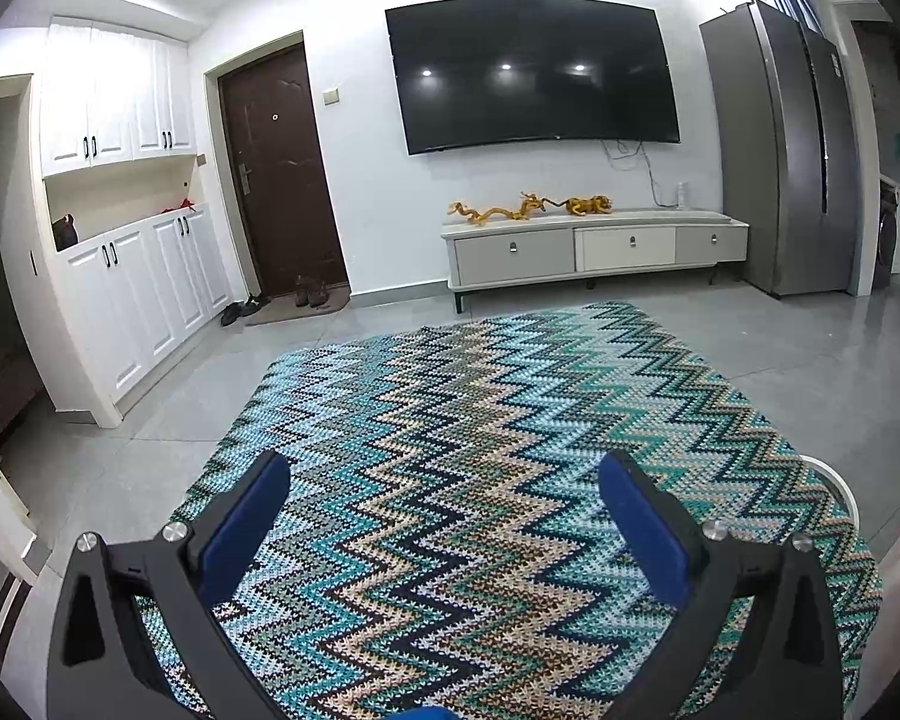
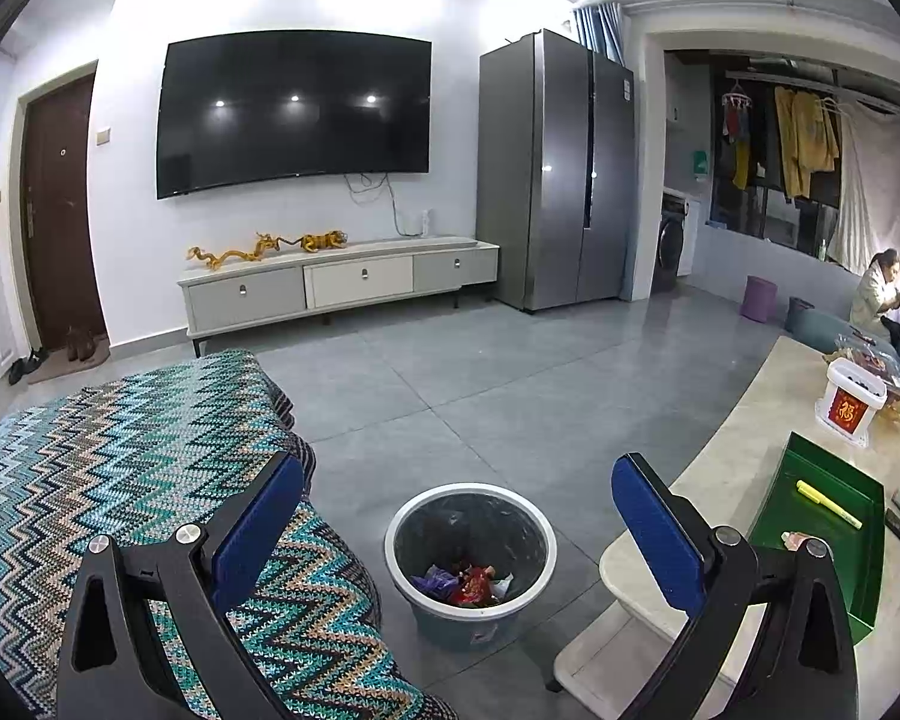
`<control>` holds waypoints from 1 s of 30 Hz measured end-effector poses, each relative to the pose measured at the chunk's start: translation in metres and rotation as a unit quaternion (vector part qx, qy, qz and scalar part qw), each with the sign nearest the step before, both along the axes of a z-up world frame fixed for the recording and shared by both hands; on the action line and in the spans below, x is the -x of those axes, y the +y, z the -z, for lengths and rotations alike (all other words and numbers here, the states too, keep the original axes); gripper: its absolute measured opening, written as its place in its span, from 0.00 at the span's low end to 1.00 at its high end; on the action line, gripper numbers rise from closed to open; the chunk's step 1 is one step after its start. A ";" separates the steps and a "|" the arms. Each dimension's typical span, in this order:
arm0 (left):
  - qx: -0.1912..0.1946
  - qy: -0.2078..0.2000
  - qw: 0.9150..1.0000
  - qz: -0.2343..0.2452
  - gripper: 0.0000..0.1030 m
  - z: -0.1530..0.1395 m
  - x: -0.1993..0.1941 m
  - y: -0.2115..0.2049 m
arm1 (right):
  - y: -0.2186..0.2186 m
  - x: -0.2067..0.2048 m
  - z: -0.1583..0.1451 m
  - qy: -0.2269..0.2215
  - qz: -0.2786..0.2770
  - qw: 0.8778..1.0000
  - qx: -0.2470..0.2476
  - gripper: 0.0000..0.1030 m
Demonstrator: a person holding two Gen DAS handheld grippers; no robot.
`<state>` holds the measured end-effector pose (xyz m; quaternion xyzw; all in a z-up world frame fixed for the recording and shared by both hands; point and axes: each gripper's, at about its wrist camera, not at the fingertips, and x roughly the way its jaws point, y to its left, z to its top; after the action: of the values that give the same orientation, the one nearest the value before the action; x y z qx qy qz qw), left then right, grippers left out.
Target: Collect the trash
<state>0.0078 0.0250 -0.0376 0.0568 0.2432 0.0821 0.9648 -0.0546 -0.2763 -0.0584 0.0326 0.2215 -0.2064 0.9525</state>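
Hovering above the waste bin, the right gripper is held wide apart, jaws empty, as is the left gripper; the bin could be tipped by a careless descent.

I stood in a home living room: wall-mounted television, low media cabinet, fridge, entrance door, shoes beside it.

- Left tool: fingers spreading wide apart, blue pads facing inward, gripping nothing, pointing forward and slightly down.
- Right tool: fingers likewise standing wide apart, carrying nothing, angling downward.
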 end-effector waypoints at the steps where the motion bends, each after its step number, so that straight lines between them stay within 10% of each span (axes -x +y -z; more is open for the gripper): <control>1: 0.001 0.001 1.000 0.001 1.00 0.000 0.000 0.000 | -0.001 0.000 0.000 0.000 0.000 1.000 0.000 0.98; 30: -0.004 0.001 1.000 0.013 1.00 0.001 0.000 -0.003 | 0.002 0.001 -0.002 -0.001 0.001 1.000 0.000 0.99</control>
<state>0.0076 0.0222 -0.0387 0.0634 0.2433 0.0705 0.9653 -0.0553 -0.2745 -0.0563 0.0330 0.2200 -0.2073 0.9526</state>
